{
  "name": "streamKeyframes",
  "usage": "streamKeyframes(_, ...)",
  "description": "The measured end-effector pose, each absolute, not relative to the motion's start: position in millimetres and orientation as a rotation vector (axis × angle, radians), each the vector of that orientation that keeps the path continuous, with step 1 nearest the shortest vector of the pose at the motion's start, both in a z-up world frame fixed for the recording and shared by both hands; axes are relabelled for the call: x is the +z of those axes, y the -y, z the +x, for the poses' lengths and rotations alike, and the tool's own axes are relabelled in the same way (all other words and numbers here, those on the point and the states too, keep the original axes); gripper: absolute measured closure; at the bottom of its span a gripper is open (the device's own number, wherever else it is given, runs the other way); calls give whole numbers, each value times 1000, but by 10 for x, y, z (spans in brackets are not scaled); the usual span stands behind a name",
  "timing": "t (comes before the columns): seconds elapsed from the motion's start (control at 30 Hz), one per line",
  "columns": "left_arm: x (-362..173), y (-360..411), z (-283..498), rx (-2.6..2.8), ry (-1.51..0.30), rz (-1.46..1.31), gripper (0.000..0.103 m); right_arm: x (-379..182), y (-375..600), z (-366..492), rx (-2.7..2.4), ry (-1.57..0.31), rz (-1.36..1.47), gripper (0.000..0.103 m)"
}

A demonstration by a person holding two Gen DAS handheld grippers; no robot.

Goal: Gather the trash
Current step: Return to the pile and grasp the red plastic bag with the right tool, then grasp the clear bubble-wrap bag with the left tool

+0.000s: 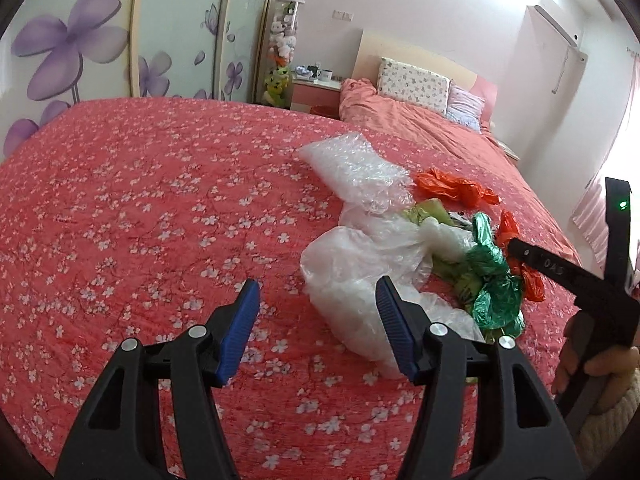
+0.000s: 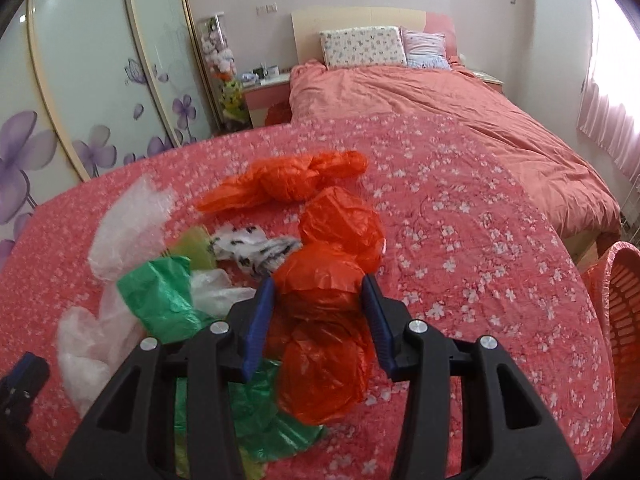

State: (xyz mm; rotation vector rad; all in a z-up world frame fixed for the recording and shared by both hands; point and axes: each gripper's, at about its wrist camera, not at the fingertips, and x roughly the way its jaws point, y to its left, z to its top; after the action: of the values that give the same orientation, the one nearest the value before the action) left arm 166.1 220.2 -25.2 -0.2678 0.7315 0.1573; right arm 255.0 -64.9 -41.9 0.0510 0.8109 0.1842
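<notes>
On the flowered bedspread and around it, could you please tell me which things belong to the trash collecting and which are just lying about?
For the job:
- clear plastic bag
- bubble wrap
- orange bags
- green bag
- yellow-green bag
- black-spotted white scrap
- orange basket, probably the bin

Just there:
- pillows
- orange duvet
- nightstand
- stuffed toys

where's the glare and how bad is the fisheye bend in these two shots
Left wrist view: glare blows out the top right wall and the window; wardrobe doors bow strongly. Right wrist view: curtain at right is overexposed, wardrobe lines curve, the bedspread bulges; the orange bag stays fairly sharp.
</notes>
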Motion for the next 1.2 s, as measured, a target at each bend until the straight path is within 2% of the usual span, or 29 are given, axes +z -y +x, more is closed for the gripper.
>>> streamKeyframes(0.07, -272, -2200, 1670, 152, -738, -270, 43, -451, 662, 2542, 198, -818, 50, 63)
streamKeyframes(0.2, -316, -2147, 1714, 126, -762, -291, 43, -435, 750, 2466, 197, -812, 36, 79)
streamKeyframes(0.27, -321, -2100, 1728, 115, -766, -295, 40, -413, 868, 2404, 174, -799, 40, 82)
streamKeyframes(0.43, -348, -1976, 1793, 100, -792, -298, 36, -329, 1238, 2294, 104, -756, 76, 84)
streamKeyframes(0.63, -502, -1887, 1870, 95, -859, -341, 36, -282, 1533, 2161, 81, -742, 92, 84)
streamKeyframes(0.7, -511, -1854, 1855, 101, -843, -335, 42, -276, 1580, 2108, 80, -738, 85, 84)
streamKeyframes(0.73, -515, -1843, 1859, 86, -846, -340, 54, -274, 1590, 2090, 80, -736, 82, 84)
streamKeyframes(0.77, -519, -1835, 1857, 78, -849, -346, 59, -271, 1615, 2061, 80, -735, 81, 84)
streamKeyframes(0.87, -468, -1821, 1821, 73, -834, -348, 66, -254, 1640, 1978, 83, -730, 89, 84)
streamKeyframes(1.2, -104, -1702, 1651, 71, -749, -291, 68, -36, 1808, 1686, 85, -671, 87, 83)
